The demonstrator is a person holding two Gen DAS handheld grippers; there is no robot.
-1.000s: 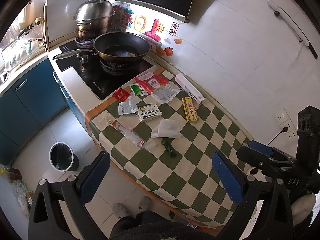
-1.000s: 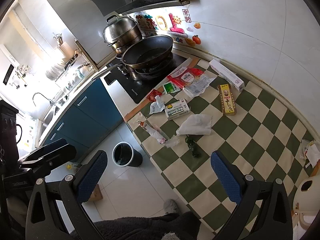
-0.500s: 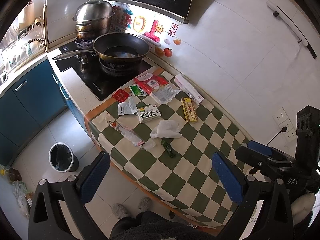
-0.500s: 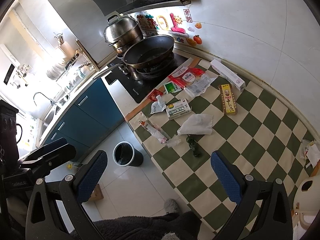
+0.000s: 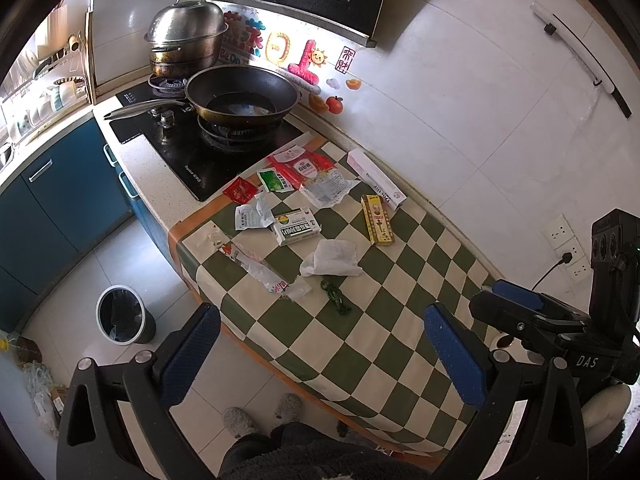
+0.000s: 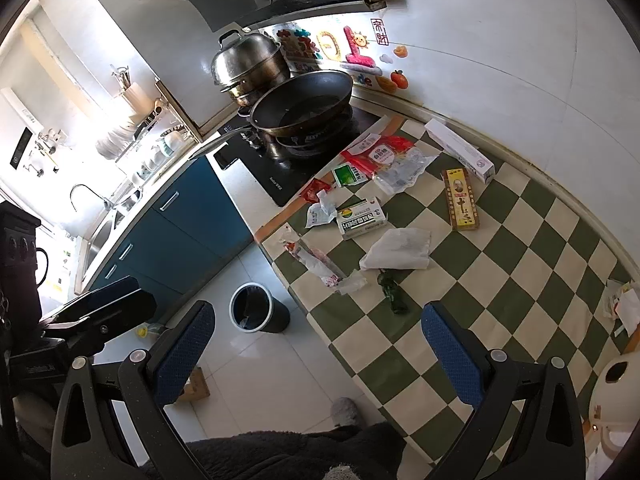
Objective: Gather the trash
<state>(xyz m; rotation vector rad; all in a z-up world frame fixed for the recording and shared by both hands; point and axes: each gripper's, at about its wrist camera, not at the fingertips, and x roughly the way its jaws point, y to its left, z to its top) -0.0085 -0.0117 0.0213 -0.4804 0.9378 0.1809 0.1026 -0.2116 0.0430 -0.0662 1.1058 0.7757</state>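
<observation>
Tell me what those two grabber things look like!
Each tool is a black frame with round silver bolts and two fingers wearing bumpy blue pads. See the left tool and the right tool. From the left camera, the right tool's body shows white letters "DAS" and a boxy black block on top. The person wears dark fuzzy clothing and grey fluffy slippers.

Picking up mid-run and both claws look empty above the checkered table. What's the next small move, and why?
Probably lower the right claw toward the crumpled white tissue. Both it and the left claw are open, holding nothing, well above the table. The tissue lies apart from the boxes, and the bin stands on the floor beside the table's edge.
</observation>
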